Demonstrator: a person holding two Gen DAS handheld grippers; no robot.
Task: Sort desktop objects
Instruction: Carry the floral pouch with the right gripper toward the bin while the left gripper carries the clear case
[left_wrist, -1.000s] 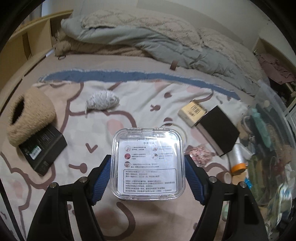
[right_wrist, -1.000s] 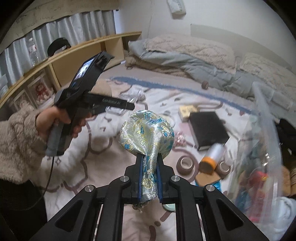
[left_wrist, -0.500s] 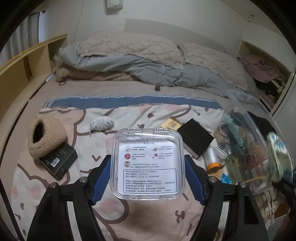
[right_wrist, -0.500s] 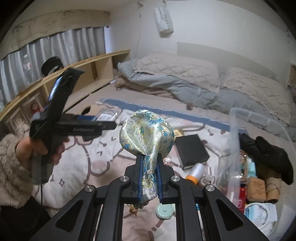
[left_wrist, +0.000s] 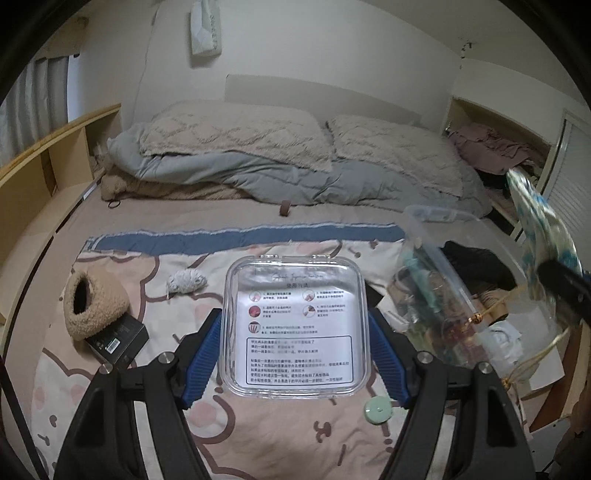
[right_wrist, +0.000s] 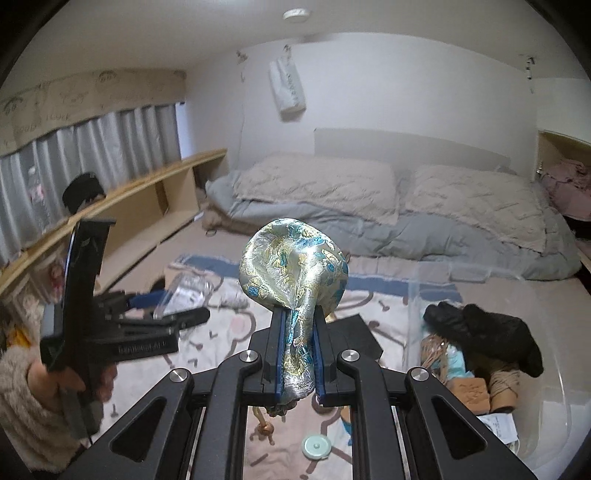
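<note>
Pink cartoon-print blanket (left_wrist: 258, 435) covers the bed, with grey quilt (left_wrist: 295, 177) and pillows bunched at the headboard and wooden shelving (right_wrist: 147, 192) along the wall. The left gripper (left_wrist: 295, 354) pinches a clear plastic case (left_wrist: 295, 328) above the blanket; only this view shows the fuzzy slipper (left_wrist: 92, 306). The right gripper (right_wrist: 299, 362) clamps a brocade pouch (right_wrist: 295, 258) beside the clear storage bin (right_wrist: 546, 398).

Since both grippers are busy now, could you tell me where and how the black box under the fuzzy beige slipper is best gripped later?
Grip the black box across its narrow width at the bare end away from the fuzzy slipper, coming from above: it lies flat and the slipper covers its other end.
</note>
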